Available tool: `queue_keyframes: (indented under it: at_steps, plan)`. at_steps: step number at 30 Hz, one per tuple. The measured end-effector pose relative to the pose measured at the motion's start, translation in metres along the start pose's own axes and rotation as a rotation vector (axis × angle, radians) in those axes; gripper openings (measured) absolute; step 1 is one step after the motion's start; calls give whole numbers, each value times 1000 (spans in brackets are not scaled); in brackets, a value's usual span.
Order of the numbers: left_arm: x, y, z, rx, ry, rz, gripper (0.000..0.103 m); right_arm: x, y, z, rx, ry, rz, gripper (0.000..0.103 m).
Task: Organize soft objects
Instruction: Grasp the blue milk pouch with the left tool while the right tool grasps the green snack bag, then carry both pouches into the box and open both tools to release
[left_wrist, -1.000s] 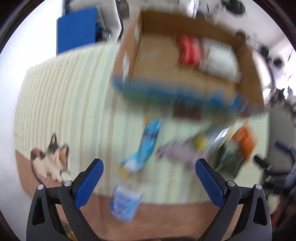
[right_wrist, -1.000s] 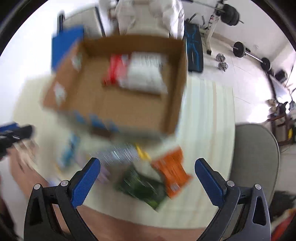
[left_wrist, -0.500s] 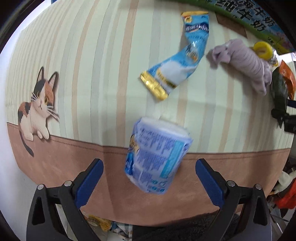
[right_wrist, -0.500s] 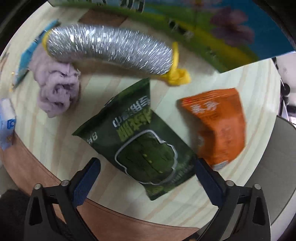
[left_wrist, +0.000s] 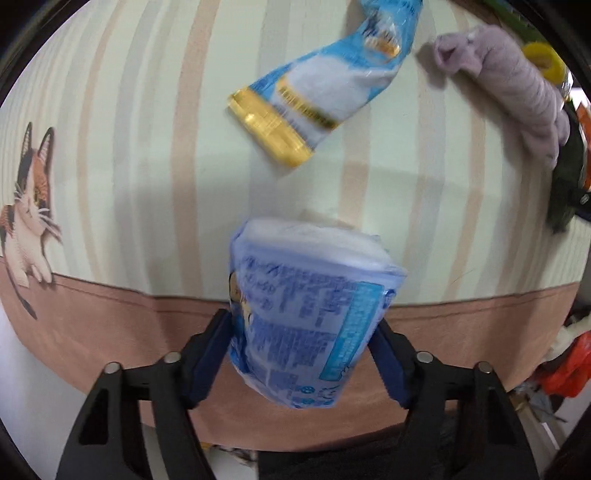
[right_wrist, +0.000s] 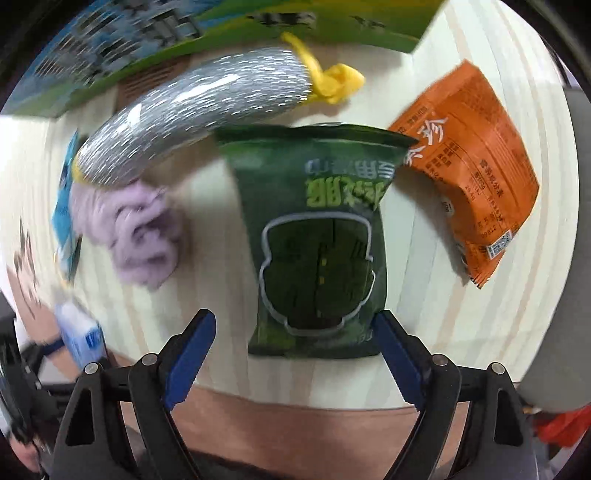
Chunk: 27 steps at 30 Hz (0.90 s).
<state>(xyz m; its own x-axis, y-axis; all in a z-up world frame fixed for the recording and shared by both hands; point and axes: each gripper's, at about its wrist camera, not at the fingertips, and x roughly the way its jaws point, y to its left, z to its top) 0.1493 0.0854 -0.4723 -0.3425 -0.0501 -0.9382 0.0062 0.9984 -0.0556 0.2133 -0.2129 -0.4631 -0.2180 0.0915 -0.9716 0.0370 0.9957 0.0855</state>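
Tissue pack (left_wrist: 306, 317), wrapped in pale blue printed film, stands between the two blue pads of the left gripper (left_wrist: 301, 354) at the near edge of the striped tablecloth (left_wrist: 147, 147); both pads press its sides, so the tongs are closed on it, low on its body. Beyond it lie a blue-and-gold sachet (left_wrist: 325, 92) and a lilac knitted cloth (left_wrist: 513, 92), both apart from the pack.

The right gripper (right_wrist: 293, 354) hovers with its tongs wide apart over the near end of a dark green snack bag (right_wrist: 321, 240) — neither pad touches the bag. Just beside the bag on the right lies an orange packet (right_wrist: 476, 166), whose corner the green bag's top corner appears to overlap; to the left, a silver foil tube with yellow tied ends (right_wrist: 192, 110) rests against the lilac cloth, and behind these runs the printed wall of a box (right_wrist: 155, 59).

Risks, as judged from this view: the pack's slick film and yielding contents may let it slip or tilt out of a low grip if lifted quickly; the green bag — flat, wider than it is thick — may buckle or slide away as the pads close, nudging the orange packet.
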Motion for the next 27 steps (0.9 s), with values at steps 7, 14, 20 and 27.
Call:
queue_keyframes:
  at_steps: [7, 14, 20, 27]
  plan:
    - [-8, -10, 9, -35, -43, -105, 61, -3, -18, -43, 28, 7, -5, 58]
    - [3, 19, 8, -133, -12, -283, 68, -8, -35, -73, 71, 1, 93, 74]
    - [-6, 4, 26, -84, -25, -155, 61, -15, -57, -39, 130, -17, 108, 77]
    - [-16, -22, 18, -27, -84, -77, 44, -27, -35, -47, 43, -67, 8, 45]
